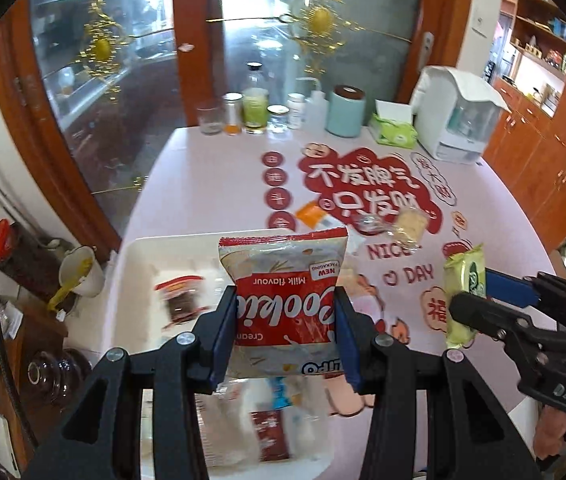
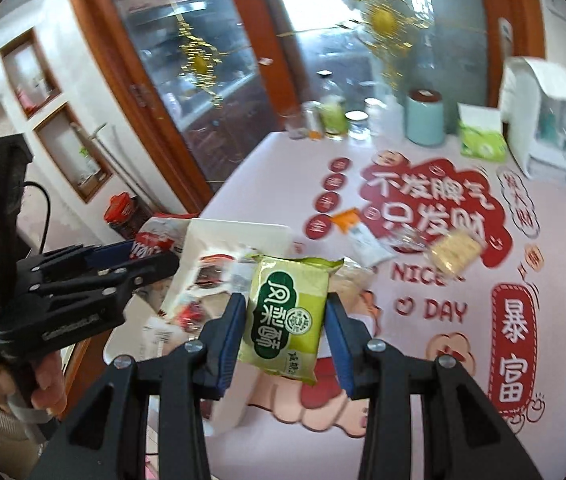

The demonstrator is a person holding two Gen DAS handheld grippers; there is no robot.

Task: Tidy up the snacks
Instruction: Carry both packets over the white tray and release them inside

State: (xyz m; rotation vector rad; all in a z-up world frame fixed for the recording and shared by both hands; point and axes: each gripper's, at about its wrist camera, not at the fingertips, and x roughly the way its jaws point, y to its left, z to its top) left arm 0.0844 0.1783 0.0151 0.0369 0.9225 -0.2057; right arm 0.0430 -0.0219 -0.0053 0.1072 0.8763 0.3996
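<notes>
Left wrist view puts our left gripper [image 1: 285, 326] clamped on a red cookie pack [image 1: 283, 300], pads pressing both long edges, held up above the white tray [image 1: 171, 246]. Right wrist view has our right gripper [image 2: 285, 328] clamped the same way on a green pastry pack [image 2: 287, 316], also in the air, over the table [image 2: 483, 400] just beside the tray. Neither pack touches anything but its pads.

We judge the step in hand to be carrying both packs to the tray, which already holds several wrapped snacks, blurred here. To do it well, we should keep each grip firm but not crushing, since both packs are soft pillows of air and biscuit that can slip or crack. We should bring one pack in at a time so the grippers, now near each other, do not knock. Each pack should be lowered flat into a bare spot, not onto the snacks already there, and let go only once it rests.

A few loose snacks [image 2: 453, 250] are left on the table beyond.
</notes>
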